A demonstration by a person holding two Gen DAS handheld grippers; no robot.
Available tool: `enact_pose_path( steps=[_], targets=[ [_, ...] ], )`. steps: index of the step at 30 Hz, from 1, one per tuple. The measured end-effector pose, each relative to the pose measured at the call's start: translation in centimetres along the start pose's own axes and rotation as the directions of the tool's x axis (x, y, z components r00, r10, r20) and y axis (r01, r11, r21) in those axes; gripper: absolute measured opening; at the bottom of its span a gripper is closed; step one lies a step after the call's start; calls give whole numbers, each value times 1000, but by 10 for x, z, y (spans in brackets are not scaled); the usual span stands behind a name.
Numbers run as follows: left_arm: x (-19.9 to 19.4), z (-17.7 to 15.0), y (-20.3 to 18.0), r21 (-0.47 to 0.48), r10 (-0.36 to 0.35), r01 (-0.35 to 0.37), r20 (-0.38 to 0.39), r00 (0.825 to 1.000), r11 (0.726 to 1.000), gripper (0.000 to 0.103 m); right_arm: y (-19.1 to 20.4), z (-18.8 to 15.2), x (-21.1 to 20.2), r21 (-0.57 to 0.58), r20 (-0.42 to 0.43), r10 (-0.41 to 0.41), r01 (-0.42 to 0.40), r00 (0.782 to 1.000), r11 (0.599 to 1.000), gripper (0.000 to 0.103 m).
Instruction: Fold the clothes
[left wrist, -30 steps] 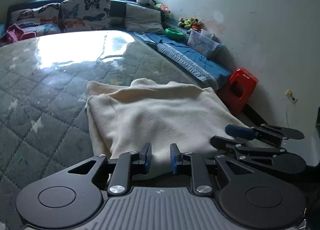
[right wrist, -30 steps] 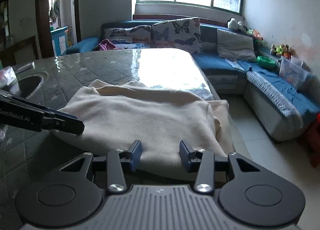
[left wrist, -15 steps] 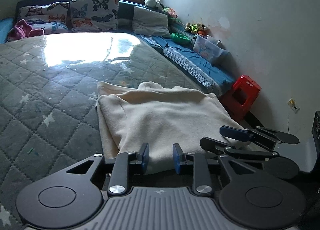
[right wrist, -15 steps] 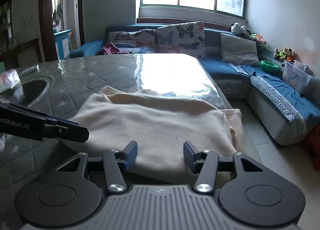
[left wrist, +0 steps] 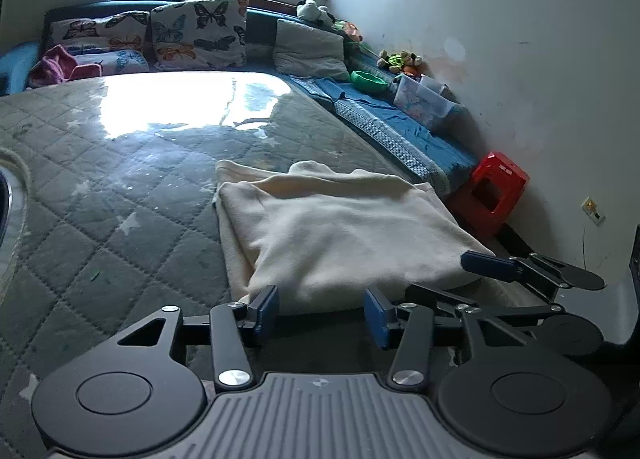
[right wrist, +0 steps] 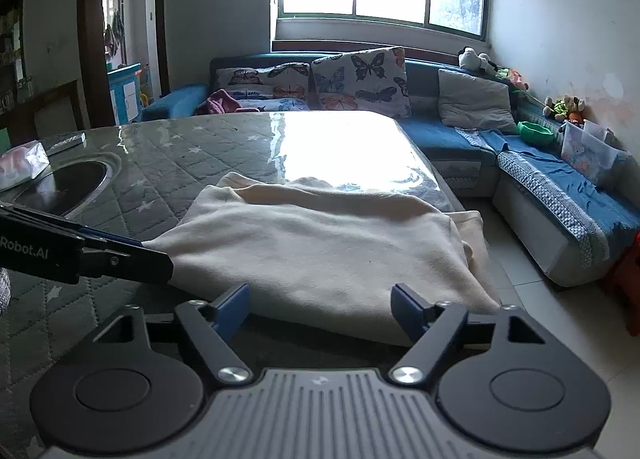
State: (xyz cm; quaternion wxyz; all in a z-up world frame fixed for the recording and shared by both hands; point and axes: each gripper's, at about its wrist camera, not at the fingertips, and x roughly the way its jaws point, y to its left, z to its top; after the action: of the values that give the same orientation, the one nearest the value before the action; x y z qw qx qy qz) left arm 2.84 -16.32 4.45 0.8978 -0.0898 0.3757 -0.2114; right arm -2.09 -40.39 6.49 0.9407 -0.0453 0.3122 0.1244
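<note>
- Both your grippers have just been opening since a second ago: the left gripper (left wrist: 322, 313) sits partway open now, the right gripper (right wrist: 322, 309) wide, nothing between either set of fingers.
- The cream garment (right wrist: 320, 247) lies folded at 12 o'clock, just past your fingertips, and looks a bit further off than before.
- It's on the quilted grey surface (left wrist: 120, 195), near its right-hand edge.
- Blue sofa (right wrist: 540, 179) with butterfly cushions (right wrist: 360, 79) at 1 o'clock, red stool (left wrist: 494, 195) by the wall.
</note>
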Motion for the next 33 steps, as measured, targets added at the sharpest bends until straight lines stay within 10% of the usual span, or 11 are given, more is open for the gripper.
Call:
enact_pose_path(
  steps=[16, 33],
  targets=[
    [-22, -18, 11, -13, 64, -64, 15, 998, 998, 86, 21, -8, -8, 3, -27, -12, 12, 1000, 1000, 100],
    [-50, -40, 21, 5, 144, -145, 60, 988, 989, 99, 41, -14, -17, 9, -33, -63, 64, 997, 998, 103]
  ],
)
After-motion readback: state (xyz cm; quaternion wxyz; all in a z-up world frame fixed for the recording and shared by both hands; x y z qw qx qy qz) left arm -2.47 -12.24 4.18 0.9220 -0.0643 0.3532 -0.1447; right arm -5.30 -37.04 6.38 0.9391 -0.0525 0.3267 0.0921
